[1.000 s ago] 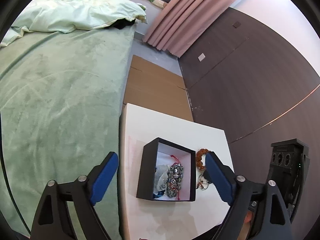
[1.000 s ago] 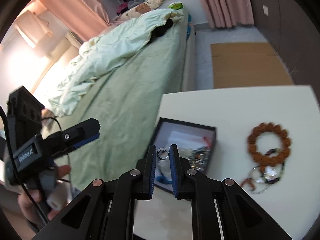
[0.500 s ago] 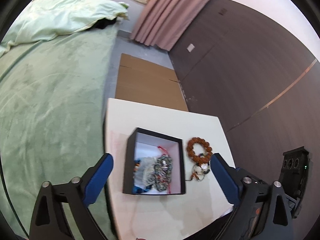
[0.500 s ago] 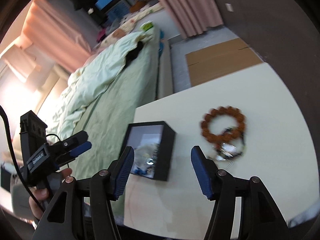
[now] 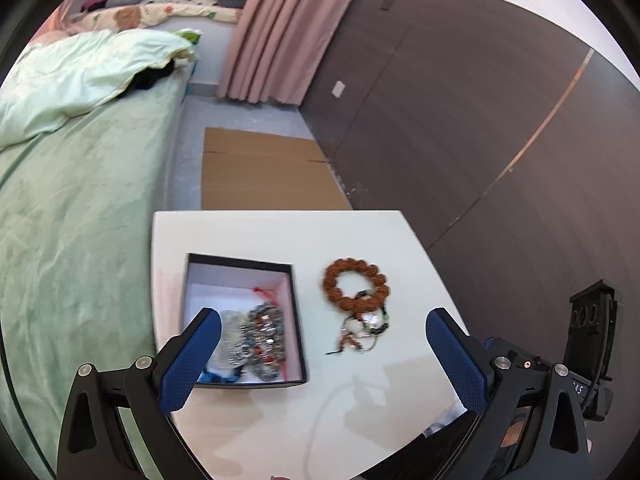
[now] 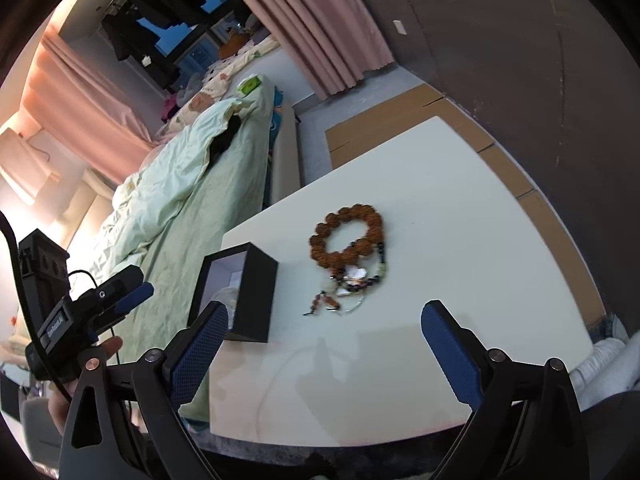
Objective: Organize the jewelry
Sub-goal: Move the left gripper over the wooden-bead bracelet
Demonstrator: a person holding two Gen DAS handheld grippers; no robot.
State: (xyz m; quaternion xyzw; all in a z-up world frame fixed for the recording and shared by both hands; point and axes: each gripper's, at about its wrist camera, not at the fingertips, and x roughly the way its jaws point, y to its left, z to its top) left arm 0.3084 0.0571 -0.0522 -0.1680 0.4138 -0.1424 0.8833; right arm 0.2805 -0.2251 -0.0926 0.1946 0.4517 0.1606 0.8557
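Observation:
A black open box with a white lining stands on the white table; it holds silver and beaded jewelry. To its right lie a brown bead bracelet and a small tangle of bead strands. My left gripper is open and empty, above the table's near side. My right gripper is open and empty, nearer than the bracelet and the box. The left gripper also shows at the left of the right wrist view.
A bed with a green cover runs along the table's left edge. A dark wall stands at the right. Flat cardboard lies on the floor beyond the table. Pink curtains hang farther back.
My right gripper was shut on a small ring over the box, then opened; the ring is gone from it. It has swung right toward the bracelet. My left gripper has shifted right.

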